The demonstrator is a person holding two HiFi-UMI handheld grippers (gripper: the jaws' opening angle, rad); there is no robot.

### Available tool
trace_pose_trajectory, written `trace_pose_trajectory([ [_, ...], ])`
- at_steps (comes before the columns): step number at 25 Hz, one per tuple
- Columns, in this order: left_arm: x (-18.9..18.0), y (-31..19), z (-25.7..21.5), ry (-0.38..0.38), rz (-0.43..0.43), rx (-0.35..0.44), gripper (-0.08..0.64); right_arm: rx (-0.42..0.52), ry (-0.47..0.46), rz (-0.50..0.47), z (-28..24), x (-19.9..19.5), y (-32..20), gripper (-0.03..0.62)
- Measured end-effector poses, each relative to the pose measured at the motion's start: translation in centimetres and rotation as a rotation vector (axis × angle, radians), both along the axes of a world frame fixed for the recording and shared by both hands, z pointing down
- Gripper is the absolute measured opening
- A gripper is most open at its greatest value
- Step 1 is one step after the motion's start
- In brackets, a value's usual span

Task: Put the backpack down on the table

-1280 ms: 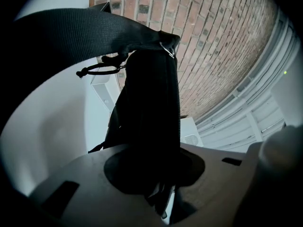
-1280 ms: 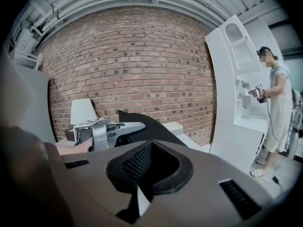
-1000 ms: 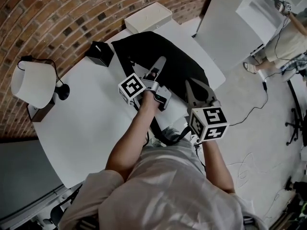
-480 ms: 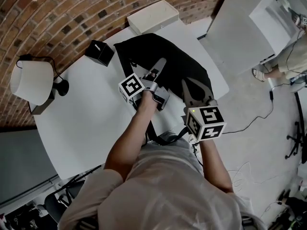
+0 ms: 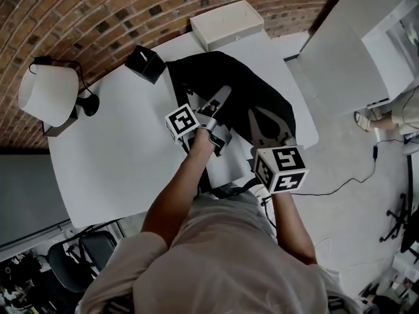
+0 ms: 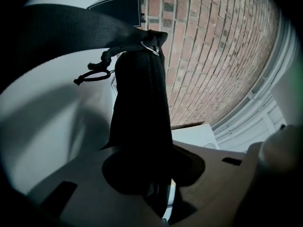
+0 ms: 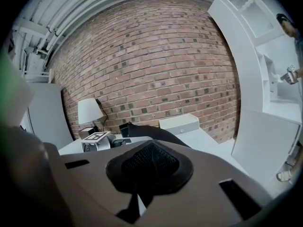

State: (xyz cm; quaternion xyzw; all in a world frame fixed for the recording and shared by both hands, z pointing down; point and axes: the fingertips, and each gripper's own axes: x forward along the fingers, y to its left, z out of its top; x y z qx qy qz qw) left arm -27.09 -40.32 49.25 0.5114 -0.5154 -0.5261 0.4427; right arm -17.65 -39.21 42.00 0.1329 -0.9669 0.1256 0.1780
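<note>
Well, the black backpack [image 5: 245, 84] lies on the white table [image 5: 118, 156]; the left gripper [image 5: 224, 94] has its jaws pinched on a strap [image 6: 142, 103], the right gripper [image 5: 255, 115] on mesh padding [image 7: 149, 162]

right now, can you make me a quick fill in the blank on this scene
The backpack is ___ in colour.
The wall behind the table is made of ___.
In the head view the lamp stands near the table's ___ edge.
The left hand-held gripper and the right hand-held gripper are both shut on the ___.
Missing words: black; brick; left; backpack.
</note>
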Motion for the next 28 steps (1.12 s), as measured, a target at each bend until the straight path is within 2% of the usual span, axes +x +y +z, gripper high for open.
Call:
trace_pose_trajectory([
  [4,-0.4,0.5,1.2,-0.005,-0.019,-0.023,0.100,-0.005,-0.001,-0.061,0.5,-1.5,0.3,0.002],
  [12,-0.9,1.0,2.8,-0.028,0.001,-0.054,0.106,-0.023,0.005,-0.133,1.7,-3.9,1.0,0.002],
  [21,-1.4,2.4,5.2,0.019,0.004,-0.077,0.124,-0.037,0.017,-0.175,2.8,-6.3,2.6,0.002],
  [28,-1.2,3.4,6.2,0.049,0.012,-0.090,0.164,-0.024,0.032,-0.192,2.6,-7.3,4.6,0.002],
])
